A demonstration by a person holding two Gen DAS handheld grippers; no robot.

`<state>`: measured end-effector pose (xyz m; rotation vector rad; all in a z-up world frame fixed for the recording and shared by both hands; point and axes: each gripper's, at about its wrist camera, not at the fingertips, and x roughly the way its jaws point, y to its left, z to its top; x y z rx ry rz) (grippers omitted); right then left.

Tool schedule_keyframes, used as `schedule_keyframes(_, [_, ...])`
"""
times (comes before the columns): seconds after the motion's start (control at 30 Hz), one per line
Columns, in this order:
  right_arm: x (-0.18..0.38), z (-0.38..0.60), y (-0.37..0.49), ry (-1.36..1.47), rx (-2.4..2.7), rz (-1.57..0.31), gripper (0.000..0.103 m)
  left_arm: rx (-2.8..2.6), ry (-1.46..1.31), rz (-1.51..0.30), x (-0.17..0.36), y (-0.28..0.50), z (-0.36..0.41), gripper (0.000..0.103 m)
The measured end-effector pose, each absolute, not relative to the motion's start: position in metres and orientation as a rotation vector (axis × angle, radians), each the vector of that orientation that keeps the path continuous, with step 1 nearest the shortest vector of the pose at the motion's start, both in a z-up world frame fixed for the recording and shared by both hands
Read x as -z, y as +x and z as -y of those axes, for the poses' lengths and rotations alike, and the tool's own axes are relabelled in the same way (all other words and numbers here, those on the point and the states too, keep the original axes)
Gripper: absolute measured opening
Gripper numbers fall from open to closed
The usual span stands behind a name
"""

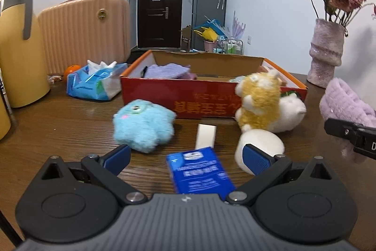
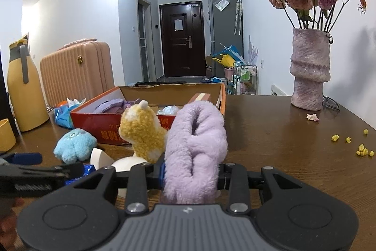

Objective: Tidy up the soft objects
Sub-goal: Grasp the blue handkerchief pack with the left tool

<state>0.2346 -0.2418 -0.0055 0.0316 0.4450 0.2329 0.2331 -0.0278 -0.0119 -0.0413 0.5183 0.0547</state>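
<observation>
**Purple fluffy piece clamped, toys crowd box front**

Right gripper (image 2: 190, 174) fingers clamped on the fluffy purple slipper-like item (image 2: 196, 147), lower centre of the right wrist view, lifted off the wooden table (image 2: 282, 145). Yellow plush (image 2: 141, 133) sits just left of it, blocking the red cardboard box (image 2: 98, 124) front. Blue plush (image 1: 143, 124), white sponge block (image 1: 205, 135), blue carton (image 1: 199, 173) lie ahead of the left gripper (image 1: 188, 157), fingers apart, nothing between. White plush (image 1: 258, 145) is partly hidden by its right finger. Box contents are mostly hidden.

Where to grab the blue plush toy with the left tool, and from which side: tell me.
Take the blue plush toy across its round middle, coming from the near side with the open left tool spread wide. It lies low on the table, free on both flanks, and its soft body should squash between the pads.
</observation>
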Motion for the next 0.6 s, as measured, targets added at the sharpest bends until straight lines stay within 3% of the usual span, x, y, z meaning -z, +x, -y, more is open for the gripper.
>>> schedule_keyframes(0.6, [0.007, 0.244, 0.235, 0.049, -0.232, -0.455, 0.034, -0.159, 0.011, -0.615, 0.025, 0.253, 0.052, 0.103])
